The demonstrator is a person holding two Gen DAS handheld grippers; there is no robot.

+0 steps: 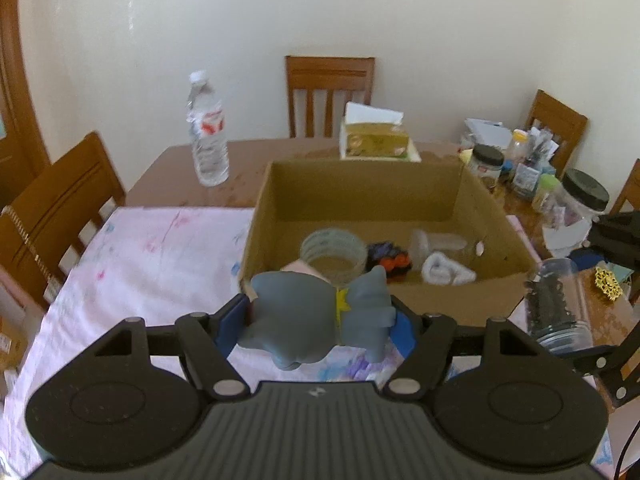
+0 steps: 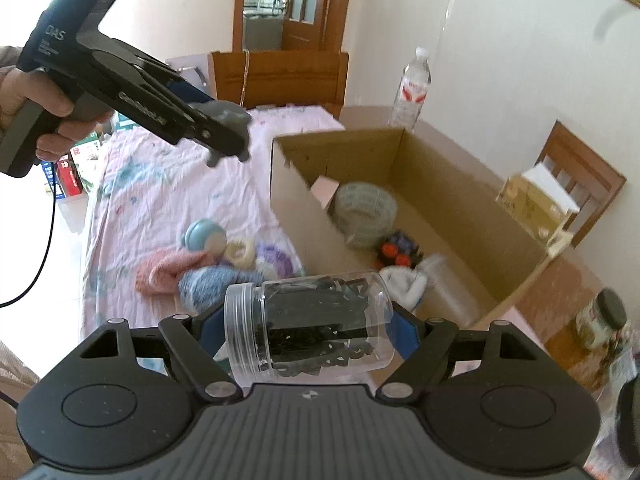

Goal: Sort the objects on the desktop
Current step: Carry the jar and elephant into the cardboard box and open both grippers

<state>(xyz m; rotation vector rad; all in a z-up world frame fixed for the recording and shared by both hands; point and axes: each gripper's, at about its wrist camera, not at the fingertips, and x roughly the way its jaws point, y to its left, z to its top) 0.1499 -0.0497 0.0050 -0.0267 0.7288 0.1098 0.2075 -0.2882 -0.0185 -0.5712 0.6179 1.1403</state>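
My left gripper [image 1: 320, 320] is shut on a grey toy elephant [image 1: 316, 316] and holds it above the pink cloth, just short of the near wall of the open cardboard box [image 1: 440, 300]. The elephant also shows in the right wrist view [image 2: 230, 118], held in the air left of the box [image 2: 296, 208]. My right gripper [image 2: 308, 328] is shut on a clear plastic jar of black pieces [image 2: 308, 328], lying sideways, near the box's right corner. The jar shows in the left wrist view [image 1: 556, 304]. The box holds a tape roll [image 1: 334, 256], a dark toy [image 1: 390, 260] and a white item [image 1: 444, 272].
Knitted items and a small teal toy [image 2: 208, 256] lie on the pink cloth [image 1: 152, 256] left of the box. A water bottle [image 1: 206, 132], a tissue box [image 1: 376, 136] and several jars [image 1: 560, 184] stand behind and right. Wooden chairs [image 1: 330, 92] surround the table.
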